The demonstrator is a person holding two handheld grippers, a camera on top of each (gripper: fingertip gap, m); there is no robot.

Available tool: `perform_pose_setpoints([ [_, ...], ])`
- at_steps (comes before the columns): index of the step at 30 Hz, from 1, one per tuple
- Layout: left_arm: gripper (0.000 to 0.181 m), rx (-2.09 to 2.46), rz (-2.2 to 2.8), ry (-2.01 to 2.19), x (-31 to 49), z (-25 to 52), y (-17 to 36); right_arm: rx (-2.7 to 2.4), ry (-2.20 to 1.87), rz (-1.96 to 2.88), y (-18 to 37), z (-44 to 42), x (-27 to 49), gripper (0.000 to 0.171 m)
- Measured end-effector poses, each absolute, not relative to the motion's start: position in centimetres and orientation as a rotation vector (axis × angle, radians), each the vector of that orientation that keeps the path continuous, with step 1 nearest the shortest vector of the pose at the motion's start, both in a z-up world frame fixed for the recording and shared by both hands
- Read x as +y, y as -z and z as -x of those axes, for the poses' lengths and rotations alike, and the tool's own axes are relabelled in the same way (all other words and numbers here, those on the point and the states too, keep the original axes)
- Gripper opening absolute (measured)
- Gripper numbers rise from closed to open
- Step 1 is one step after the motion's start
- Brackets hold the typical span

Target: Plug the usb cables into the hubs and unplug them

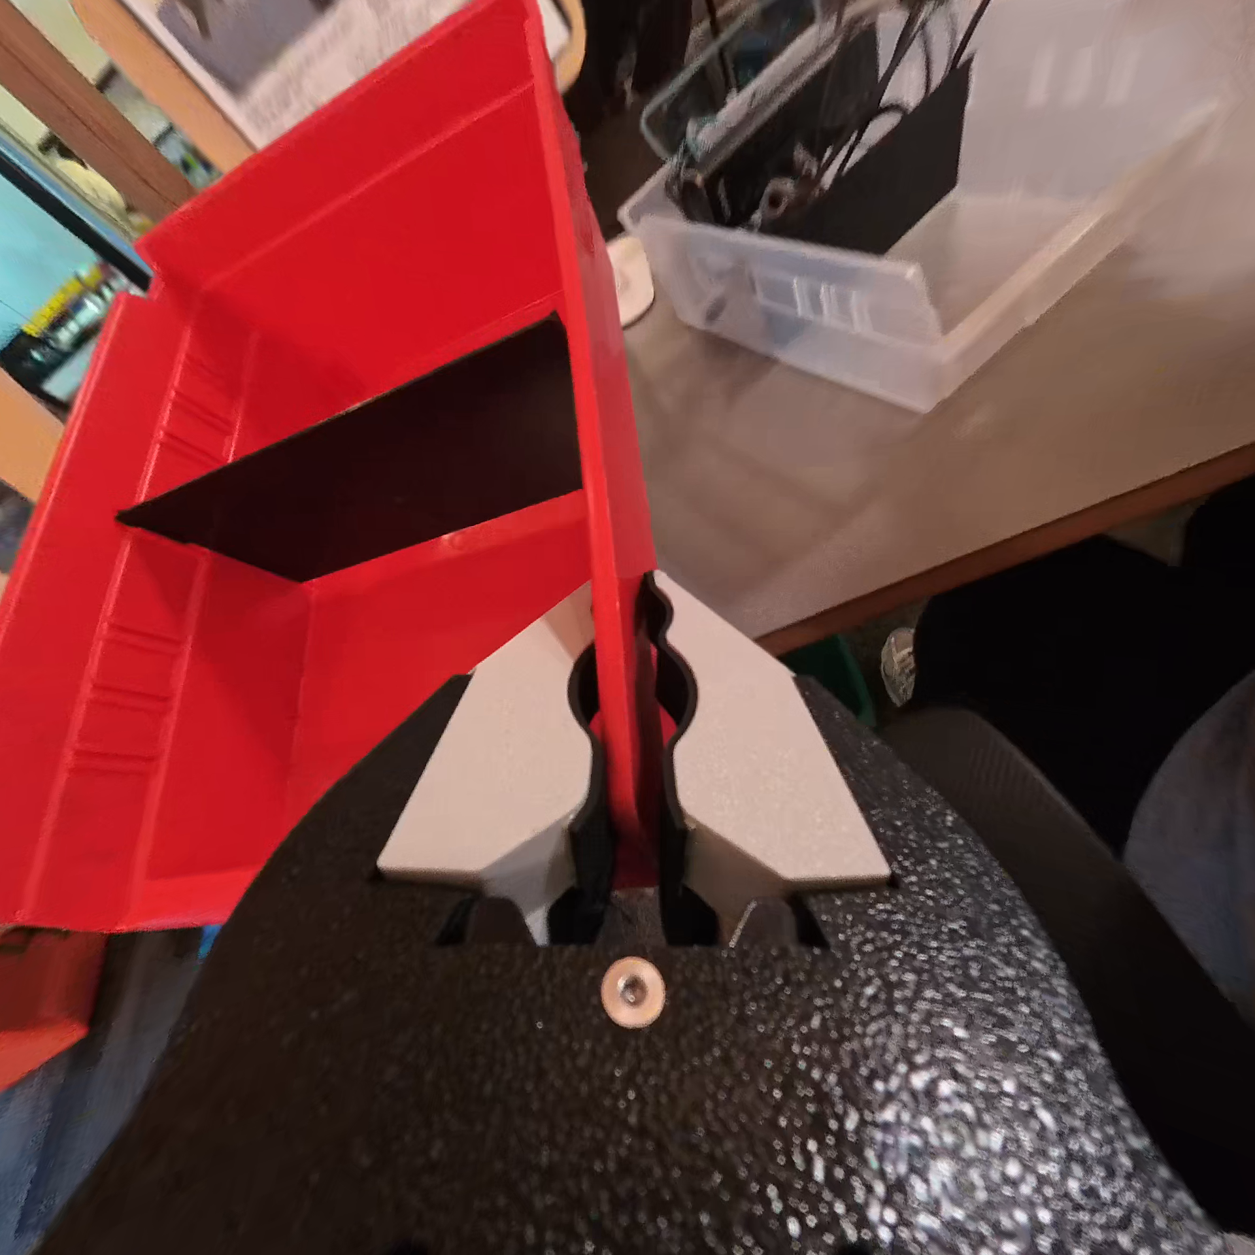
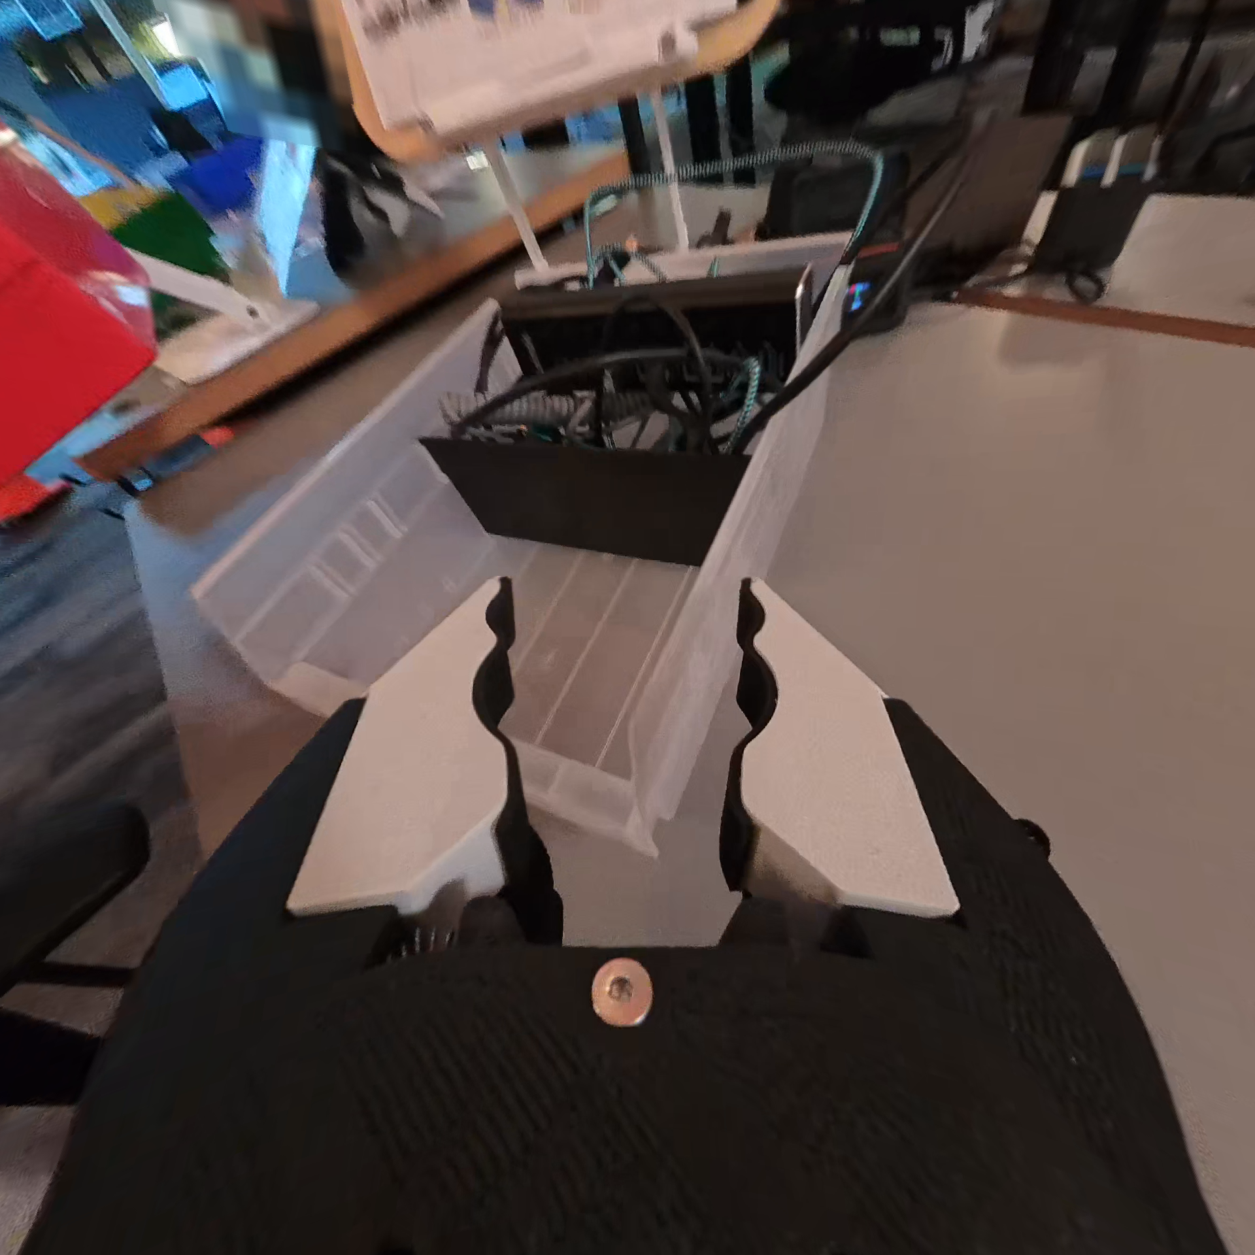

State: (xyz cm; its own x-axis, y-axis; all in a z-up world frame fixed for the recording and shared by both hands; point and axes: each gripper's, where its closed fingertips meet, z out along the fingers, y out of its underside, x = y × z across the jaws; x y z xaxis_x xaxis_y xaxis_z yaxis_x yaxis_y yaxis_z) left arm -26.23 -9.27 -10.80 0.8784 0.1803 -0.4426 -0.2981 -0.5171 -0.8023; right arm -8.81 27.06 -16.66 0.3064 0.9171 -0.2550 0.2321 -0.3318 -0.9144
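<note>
Left gripper (image 1: 628,713) fingers clamped on the right side wall of a red plastic bin (image 1: 353,285), glossy, ribbed, with a black divider (image 1: 380,468) across it. Right gripper (image 2: 623,713) fingers spread wide, straddling the near right wall of a clear plastic bin (image 2: 326,543) on the pale worktop (image 2: 1019,543), gripping nothing. Tangled USB cables (image 2: 625,401), some braided, lie behind that bin's black divider, well beyond the fingers.

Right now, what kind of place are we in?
Probably an office or lab workspace: a desk, a clear bin of cables, and a red bin held by the left gripper.
</note>
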Motion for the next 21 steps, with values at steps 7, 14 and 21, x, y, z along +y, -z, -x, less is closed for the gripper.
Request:
perform_pose_setpoints([
  [7,0.004,0.274,1.827,-0.293,-2.2,16.6,3.3,-0.851,-0.946,1.614,11.3,-1.7,29.6,0.061],
  [14,0.004,0.67,1.786,0.033,9.4,3.9,2.3,-0.777,-0.613,1.64,7.5,-13.7,34.6,0.057],
  [21,0.004,0.88,1.837,0.235,21.9,-7.7,6.2,-0.556,-0.571,1.58,5.2,-25.2,36.6,0.054],
])
